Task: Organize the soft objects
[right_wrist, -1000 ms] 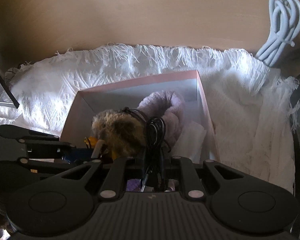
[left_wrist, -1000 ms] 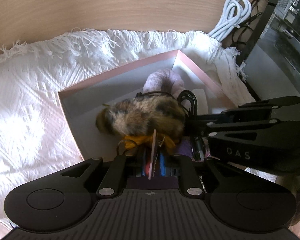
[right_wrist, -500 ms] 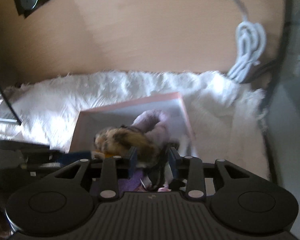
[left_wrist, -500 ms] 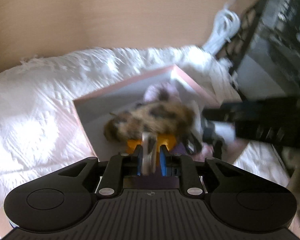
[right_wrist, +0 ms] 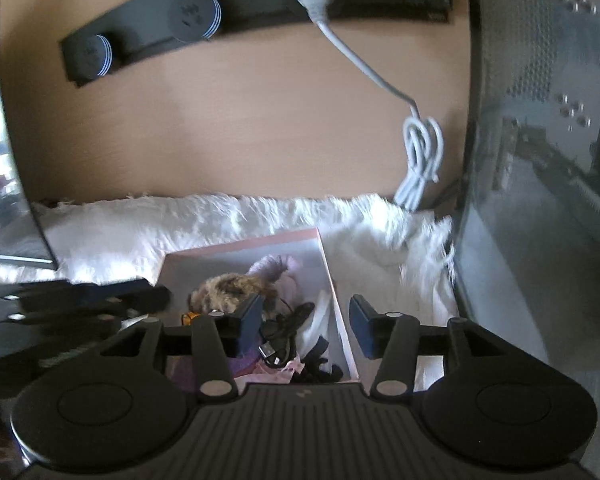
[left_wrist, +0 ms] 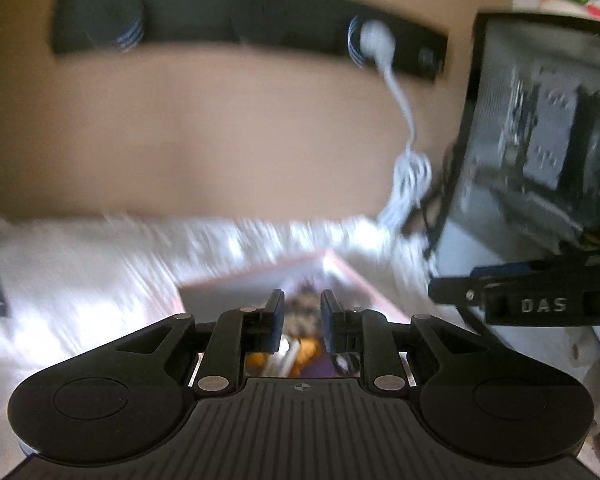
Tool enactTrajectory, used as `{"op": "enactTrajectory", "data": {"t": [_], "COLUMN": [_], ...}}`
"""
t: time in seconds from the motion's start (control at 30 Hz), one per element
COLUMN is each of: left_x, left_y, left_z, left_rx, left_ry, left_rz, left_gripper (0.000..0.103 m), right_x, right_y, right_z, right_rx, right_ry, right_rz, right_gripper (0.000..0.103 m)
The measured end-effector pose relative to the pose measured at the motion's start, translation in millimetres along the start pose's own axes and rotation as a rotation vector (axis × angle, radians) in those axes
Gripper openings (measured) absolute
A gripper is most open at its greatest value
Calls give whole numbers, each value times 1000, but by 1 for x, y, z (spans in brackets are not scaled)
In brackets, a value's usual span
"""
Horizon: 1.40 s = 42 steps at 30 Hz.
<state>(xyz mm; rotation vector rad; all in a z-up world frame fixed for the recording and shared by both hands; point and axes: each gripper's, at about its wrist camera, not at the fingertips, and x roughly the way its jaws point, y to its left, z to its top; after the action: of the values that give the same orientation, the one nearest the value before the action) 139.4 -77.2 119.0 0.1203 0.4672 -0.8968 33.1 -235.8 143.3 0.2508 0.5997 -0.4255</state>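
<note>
A pink-rimmed box [right_wrist: 324, 252] lies on a white fringed cloth [right_wrist: 220, 220]. In it are a brown furry toy [right_wrist: 228, 290], a lilac plush [right_wrist: 278, 266], a black cable [right_wrist: 288, 320] and white cloth. My right gripper [right_wrist: 306, 318] is open and empty, raised above the box's near right part. My left gripper [left_wrist: 300, 318] is open and empty, above the box [left_wrist: 352, 276]; that view is blurred. The furry toy [left_wrist: 300, 312] shows between its fingers. The right gripper also shows at the right of the left wrist view [left_wrist: 452, 292], and the left gripper at the left of the right wrist view [right_wrist: 156, 294].
A wooden wall [right_wrist: 240, 120] behind carries a black socket strip [right_wrist: 220, 12] with a white plug and coiled white cable [right_wrist: 420, 160]. A computer case [right_wrist: 540, 160] stands close on the right. A dark flat object [right_wrist: 12, 248] lies at the left on the cloth.
Both grippers have opened, let go of what they held in the box, and pulled up and back. The black cable now lies in the box.
</note>
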Motion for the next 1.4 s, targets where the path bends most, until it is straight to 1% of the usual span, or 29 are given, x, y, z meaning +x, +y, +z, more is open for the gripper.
{"op": "enactTrajectory", "data": {"t": [0.03, 0.07, 0.13, 0.2, 0.3, 0.37, 0.43, 0.53, 0.6, 0.67, 0.73, 0.8, 0.83, 0.87, 0.9, 0.97, 1.03, 1.07, 1.1, 1.13, 1.23, 1.4], "left_x": [-8, -17, -29, -42, -70, -83, -88, -89, -87, -85, -84, -83, -83, -82, -82, -81, -80, -80, -79, -79, -79, -78], "left_y": [-5, -9, -17, -27, -34, -39, -41, -43, -42, -45, -48, -55, -59, -60, -61, -62, -65, -66, -66, -66, -66, -69], "left_z": [-3, -9, -16, -27, -52, -73, -96, -130, -149, -163, -171, -176, -176, -176, -177, -178, -181, -182, -181, -181, -181, -181], "left_rx": [-6, -34, -65, -43, -81, -124, -195, -268, -340, -368, -379, -363, -353, -349, -350, -361, -363, -357, -350, -346, -351, -342], "left_ry": [-36, -58, -79, -90, -85, -48, 11, 74, 118, 150, 173, 171, 172, 170, 166, 150, 136, 135, 139, 142, 141, 144], "left_rz": [43, 88, 121, 187, 261, 309, 365, 488, 552, 610, 628, 645, 653, 662, 667, 678, 693, 694, 695, 696, 695, 705], "left_gripper": [22, 22, 22, 22, 22, 22, 22, 22, 22, 22, 22, 22, 22, 22, 22, 22, 20, 21, 21, 21, 21, 21], "right_x": [-2, -4, -6, -9, -13, -13, -11, -2, 6, 16, 23, 31, 33, 30, 31, 30, 30, 33, 37, 38, 38, 38], "right_y": [-2, -2, -5, -5, -3, 2, 10, 21, 32, 41, 48, 51, 50, 46, 46, 46, 49, 47, 43, 38, 34, 39], "right_z": [-3, -6, -12, -21, -41, -58, -74, -96, -108, -121, -132, -141, -144, -147, -149, -153, -158, -156, -155, -154, -156, -161], "right_rx": [-15, -24, -61, -104, -149, -207, -259, -299, -337, -365, -388, -385, -383, -386, -397, -429, -491, -485, -455, -425, -409, -413], "right_ry": [-14, -17, -13, -33, -34, -22, 0, 74, 114, 149, 178, 207, 208, 185, 180, 167, 149, 149, 166, 153, 132, 99], "right_rz": [14, 26, 91, 125, 193, 239, 273, 341, 372, 407, 414, 412, 418, 427, 422, 428, 427, 411, 395, 399, 376, 359], "right_gripper": [51, 51, 53, 53, 55, 56, 56, 58, 58, 58, 58, 59, 64, 67, 73, 78, 91, 95, 103, 103, 103, 103]}}
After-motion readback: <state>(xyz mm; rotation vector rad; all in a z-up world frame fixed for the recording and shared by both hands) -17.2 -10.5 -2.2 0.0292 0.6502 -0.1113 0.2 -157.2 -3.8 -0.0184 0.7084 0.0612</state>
